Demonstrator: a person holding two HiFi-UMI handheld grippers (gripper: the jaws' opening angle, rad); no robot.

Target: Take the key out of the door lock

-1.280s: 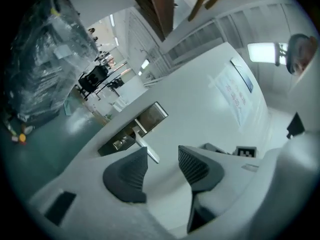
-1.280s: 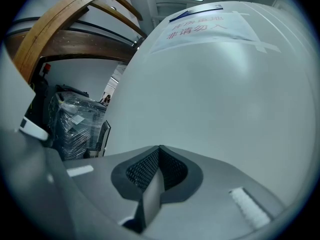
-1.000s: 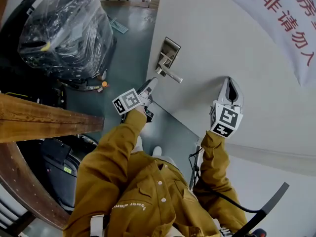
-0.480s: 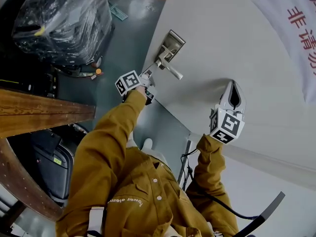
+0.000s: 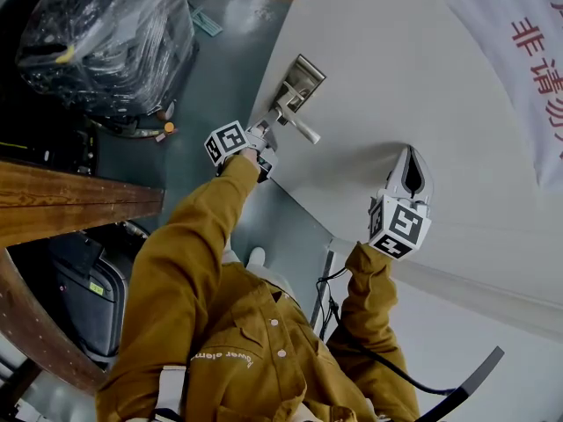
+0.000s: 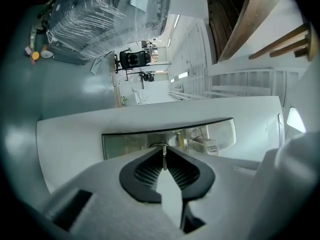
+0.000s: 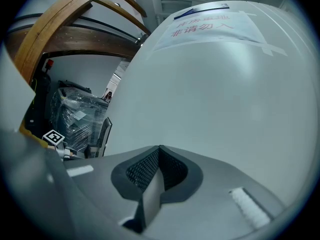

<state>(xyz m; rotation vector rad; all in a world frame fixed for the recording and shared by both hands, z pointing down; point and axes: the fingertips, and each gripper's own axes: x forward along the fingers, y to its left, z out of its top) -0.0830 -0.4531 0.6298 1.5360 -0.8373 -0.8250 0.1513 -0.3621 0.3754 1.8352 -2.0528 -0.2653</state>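
The left gripper (image 6: 164, 159) has just been closing its jaws, which now pinch the thin silver metal key (image 6: 164, 151) standing in the brushed-steel lock plate (image 6: 125, 140) near the white door (image 7: 215, 94) edge. The lever handle (image 6: 206, 145) is just beside it. The right gripper (image 7: 158, 151), jaws together and empty, hovers well apart.

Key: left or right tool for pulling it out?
Left. The left tool has just been closing on the key at the lock plate; the right tool is shut, facing bare door.
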